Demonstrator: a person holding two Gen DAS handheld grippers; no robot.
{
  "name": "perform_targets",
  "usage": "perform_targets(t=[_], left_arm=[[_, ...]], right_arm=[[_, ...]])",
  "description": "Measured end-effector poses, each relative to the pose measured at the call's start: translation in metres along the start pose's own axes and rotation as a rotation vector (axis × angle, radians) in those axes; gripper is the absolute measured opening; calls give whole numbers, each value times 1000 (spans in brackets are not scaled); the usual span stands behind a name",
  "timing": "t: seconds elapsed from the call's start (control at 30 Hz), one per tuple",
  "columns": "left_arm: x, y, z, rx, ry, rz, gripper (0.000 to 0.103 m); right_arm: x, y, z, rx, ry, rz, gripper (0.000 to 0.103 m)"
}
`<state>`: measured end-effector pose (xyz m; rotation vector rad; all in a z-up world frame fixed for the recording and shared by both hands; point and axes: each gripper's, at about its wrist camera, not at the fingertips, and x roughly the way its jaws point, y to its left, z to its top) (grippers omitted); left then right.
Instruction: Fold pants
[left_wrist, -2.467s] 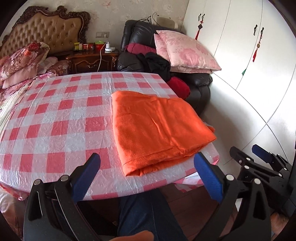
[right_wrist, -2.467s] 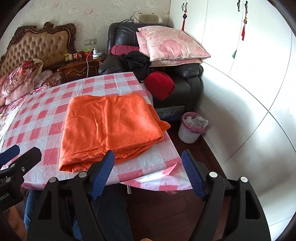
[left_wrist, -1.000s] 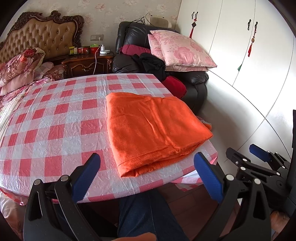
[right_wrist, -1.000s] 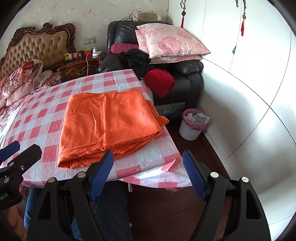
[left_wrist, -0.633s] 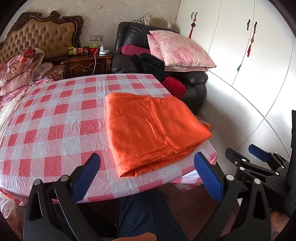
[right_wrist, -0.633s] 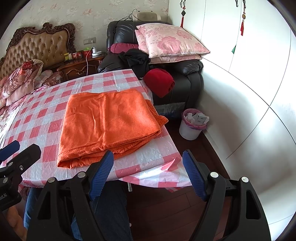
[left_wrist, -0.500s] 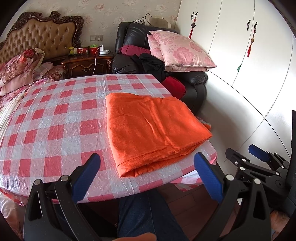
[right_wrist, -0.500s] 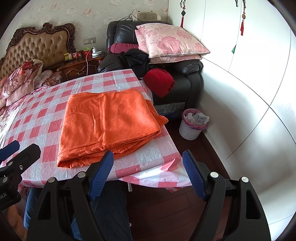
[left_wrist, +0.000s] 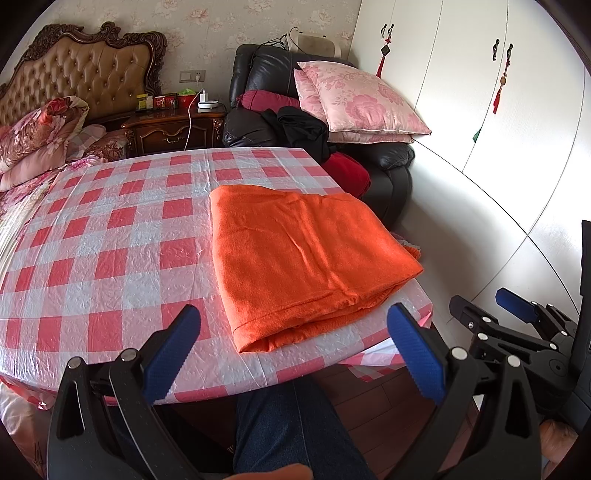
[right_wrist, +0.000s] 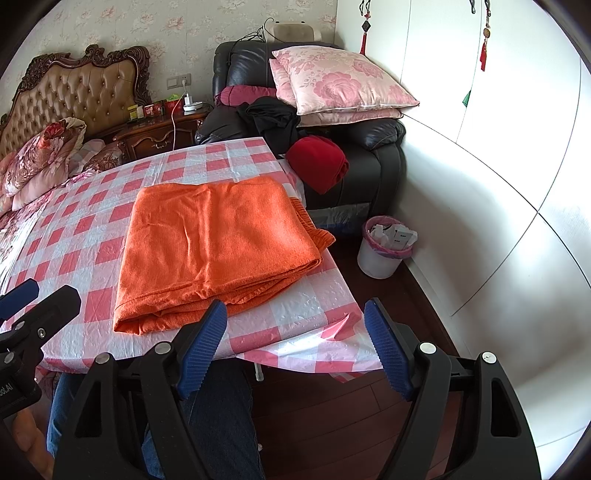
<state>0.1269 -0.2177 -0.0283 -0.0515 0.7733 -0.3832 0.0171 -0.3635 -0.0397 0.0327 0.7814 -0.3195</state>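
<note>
The orange pants (left_wrist: 303, 254) (right_wrist: 214, 247) lie folded into a flat rectangle on the near right part of the red-and-white checked table (left_wrist: 92, 240) (right_wrist: 74, 229), their waistband poking out at the right edge. My left gripper (left_wrist: 295, 350) hangs off the table's near edge in front of the pants, open, with nothing between its blue pads. My right gripper (right_wrist: 295, 343) is held off the near right corner, open and empty too. Each gripper shows at the edge of the other's view.
A person's leg in blue jeans (left_wrist: 291, 428) sits under the table edge. A black armchair (right_wrist: 369, 155) piled with pink pillows and clothes stands behind the table, a white bin (right_wrist: 384, 247) on the wood floor, white wardrobe doors (left_wrist: 498, 129) to the right, a bed (left_wrist: 44, 140) at left.
Since 2.5 s ago both grippers drew back slightly from the table; over the last second nothing has visibly moved.
</note>
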Motion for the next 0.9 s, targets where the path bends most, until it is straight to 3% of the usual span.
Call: perform_targets(t=[0.43, 0.6, 0.67, 0.8, 0.9], left_arm=[[0, -8, 5, 9, -3, -20, 101], [9, -13, 8, 75, -37, -66, 101], [14, -12, 10, 79, -7, -128, 101], [12, 19, 11, 34, 10, -166, 101], [-4, 81, 3, -2, -19, -86, 101]], right_arm=[[0, -1, 0, 1, -2, 1, 74], [2, -5, -3, 18, 3, 0, 74], [1, -9, -5, 30, 1, -4, 74], [-1, -18, -3, 79, -14, 0, 80], [-2, -21, -2, 107, -27, -9, 84]])
